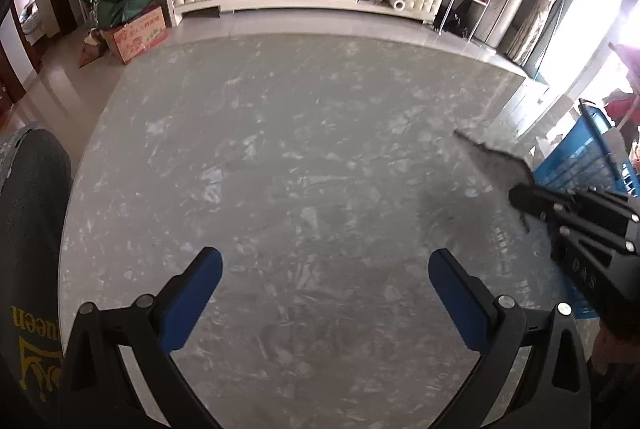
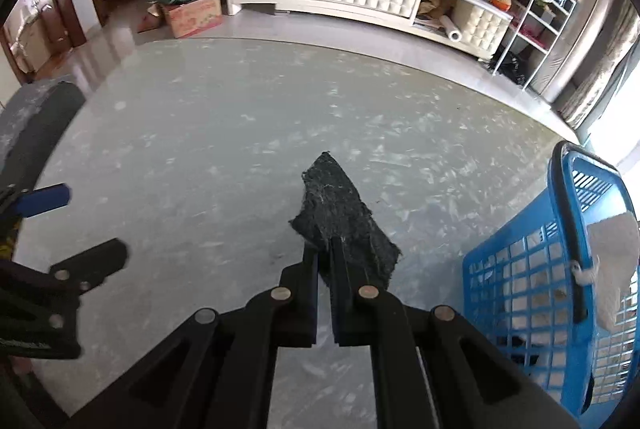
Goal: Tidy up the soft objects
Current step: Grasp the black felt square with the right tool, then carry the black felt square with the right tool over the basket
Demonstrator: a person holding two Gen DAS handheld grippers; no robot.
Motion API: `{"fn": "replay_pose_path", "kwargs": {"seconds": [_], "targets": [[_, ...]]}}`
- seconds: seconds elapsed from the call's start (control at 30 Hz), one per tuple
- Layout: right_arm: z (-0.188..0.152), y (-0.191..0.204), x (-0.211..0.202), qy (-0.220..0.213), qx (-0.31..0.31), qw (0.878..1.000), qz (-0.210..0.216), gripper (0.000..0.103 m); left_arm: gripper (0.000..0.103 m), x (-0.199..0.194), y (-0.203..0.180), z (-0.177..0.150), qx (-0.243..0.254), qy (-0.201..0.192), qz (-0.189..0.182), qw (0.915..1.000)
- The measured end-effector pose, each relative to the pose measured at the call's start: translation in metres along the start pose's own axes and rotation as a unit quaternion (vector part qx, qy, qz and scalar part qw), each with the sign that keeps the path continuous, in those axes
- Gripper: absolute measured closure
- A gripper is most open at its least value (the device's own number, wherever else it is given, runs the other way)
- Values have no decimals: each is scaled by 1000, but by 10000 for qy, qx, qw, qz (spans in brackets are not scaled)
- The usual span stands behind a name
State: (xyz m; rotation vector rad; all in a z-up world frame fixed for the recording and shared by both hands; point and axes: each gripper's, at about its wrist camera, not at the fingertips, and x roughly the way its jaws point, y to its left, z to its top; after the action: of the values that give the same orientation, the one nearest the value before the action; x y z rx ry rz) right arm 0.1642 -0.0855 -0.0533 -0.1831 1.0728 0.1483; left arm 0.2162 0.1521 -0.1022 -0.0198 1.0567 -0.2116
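Right now the right gripper has its fingers pressed together on a dark cloth, pinching the near edge of it. The cloth is a ragged, fuzzy scrap, nearly black, and it juts forward past the fingertips, its far tip pointing away over the table. From the left wrist view the same cloth shows as a grey strip rising out of the right gripper at the right edge; whether any part of it touches the tabletop cannot be told.

A blue basket with lattice walls stands just beside the right gripper, on its right. Something pale and soft lies inside, seen through the mesh. In the left wrist view the basket sits behind the right gripper.

The left gripper hangs over the bare grey marbled table with its blue-padded fingers spread wide and nothing between them. It sits well apart from the cloth, off to the left.

A dark chair back with yellow lettering stands at the table's left edge.
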Motion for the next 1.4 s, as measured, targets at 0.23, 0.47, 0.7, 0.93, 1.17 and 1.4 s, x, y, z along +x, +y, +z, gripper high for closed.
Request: {"fn": "replay_pose_path", "kwargs": {"seconds": [0.23,0.47,0.7,0.93,1.17,1.4], "targets": [[-9,0,-48,-224,-107,9988,432,99,0,-38,-22,-8,-29,-246,104,9996],[-20,-19,-102,-500,-137,9950,852,99,1,-91,-61,-12,218,-553,34,9982],[-34,-46,-146,-843,-225,9911,1007,99,0,-137,-104,-12,534,-895,94,9945],[-43,-70,-162,-1103,-268,9885,994,99,0,-157,-146,-15,866,-1014,-84,9910],[-57,-99,-162,-1138,-147,9906,746,99,0,-150,-180,-13,1166,-902,-239,9888],[-74,-134,-163,-1068,137,9929,511,99,1,-141,-210,-11,1466,-811,-199,9857]]}}
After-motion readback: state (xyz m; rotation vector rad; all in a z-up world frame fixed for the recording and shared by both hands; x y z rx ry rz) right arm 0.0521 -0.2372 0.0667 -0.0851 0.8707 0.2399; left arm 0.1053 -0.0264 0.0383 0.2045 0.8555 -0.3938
